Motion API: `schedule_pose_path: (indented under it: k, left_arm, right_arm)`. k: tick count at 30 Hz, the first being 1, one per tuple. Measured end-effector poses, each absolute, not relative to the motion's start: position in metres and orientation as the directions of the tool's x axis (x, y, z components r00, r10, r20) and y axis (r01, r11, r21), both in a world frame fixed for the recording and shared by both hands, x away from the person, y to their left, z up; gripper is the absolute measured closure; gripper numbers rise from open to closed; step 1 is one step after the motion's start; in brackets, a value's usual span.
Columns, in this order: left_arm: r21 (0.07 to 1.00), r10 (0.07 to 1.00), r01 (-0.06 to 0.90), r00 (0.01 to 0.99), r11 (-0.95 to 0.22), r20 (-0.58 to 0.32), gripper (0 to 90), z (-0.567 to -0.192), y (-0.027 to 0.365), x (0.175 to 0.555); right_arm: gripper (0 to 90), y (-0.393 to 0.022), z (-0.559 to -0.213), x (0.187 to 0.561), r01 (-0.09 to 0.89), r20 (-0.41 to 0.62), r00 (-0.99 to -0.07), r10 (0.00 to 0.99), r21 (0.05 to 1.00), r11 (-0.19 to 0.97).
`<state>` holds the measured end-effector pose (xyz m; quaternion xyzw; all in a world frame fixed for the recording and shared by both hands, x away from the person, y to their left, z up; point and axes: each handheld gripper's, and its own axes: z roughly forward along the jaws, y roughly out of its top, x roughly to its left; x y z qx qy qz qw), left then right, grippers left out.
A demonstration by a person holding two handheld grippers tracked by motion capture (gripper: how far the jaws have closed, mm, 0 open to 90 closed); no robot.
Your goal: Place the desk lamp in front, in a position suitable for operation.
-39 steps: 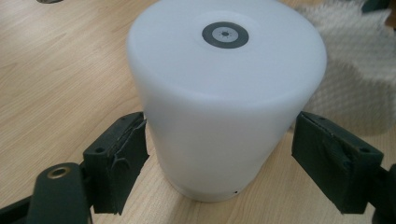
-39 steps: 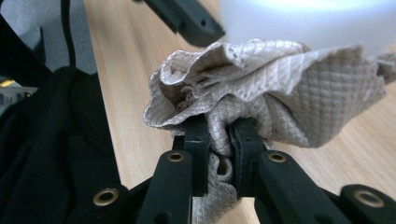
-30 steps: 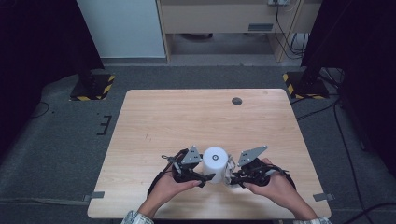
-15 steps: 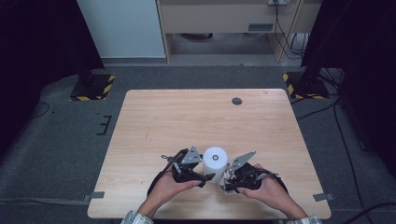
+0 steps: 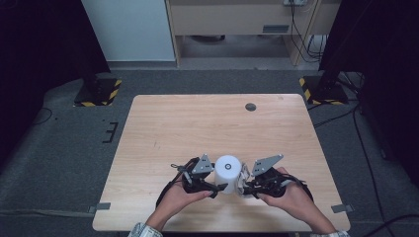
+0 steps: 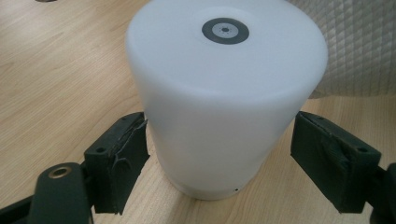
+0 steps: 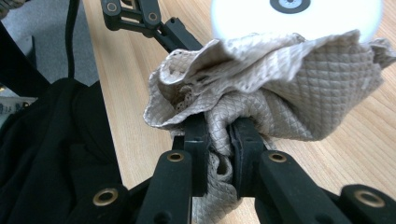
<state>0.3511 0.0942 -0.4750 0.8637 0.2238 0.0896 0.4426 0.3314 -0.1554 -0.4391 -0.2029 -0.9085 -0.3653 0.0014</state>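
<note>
A white cylinder point(image 5: 227, 173) with a small dark ring on its top stands upright near the table's front edge. My left gripper point(image 5: 217, 182) comes at it from the left. In the left gripper view the cylinder point(image 6: 224, 93) sits between the two black pads, which rest against its sides low down, so the left gripper point(image 6: 219, 154) is shut on it. My right gripper point(image 7: 218, 135) is shut on a bunched beige quilted cloth point(image 7: 261, 93). That cloth point(image 5: 242, 180) lies against the cylinder's right side, below its top edge point(image 7: 289, 14).
The wooden table point(image 5: 197, 128) carries a small dark round disc point(image 5: 250, 106) near its far edge. Two stands with yellow-and-black striped bases point(image 5: 96, 91) point(image 5: 321, 89) flank the far corners on the grey floor. Cables trail at the right.
The right gripper with the cloth slid left along the cylinder's side half a second ago and has come back to the right. The left gripper and the cylinder have stayed put.
</note>
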Motion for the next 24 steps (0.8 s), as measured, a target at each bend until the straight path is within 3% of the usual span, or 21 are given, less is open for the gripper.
schedule_pose_path:
  k: [15,24]
  left_arm:
    - [0.804,0.462,0.302,0.886,-0.512,-0.039,18.6,-0.474,0.095,0.351]
    - [0.804,0.461,0.302,0.887,-0.512,-0.040,18.9,-0.475,0.095,0.351]
  right_arm:
    - [80.0,-0.138,-0.478,0.330,0.395,0.189,-0.915,0.355,0.591,0.703]
    - [79.9,-0.142,-0.447,0.325,0.353,0.155,-0.928,0.337,0.653,0.671]
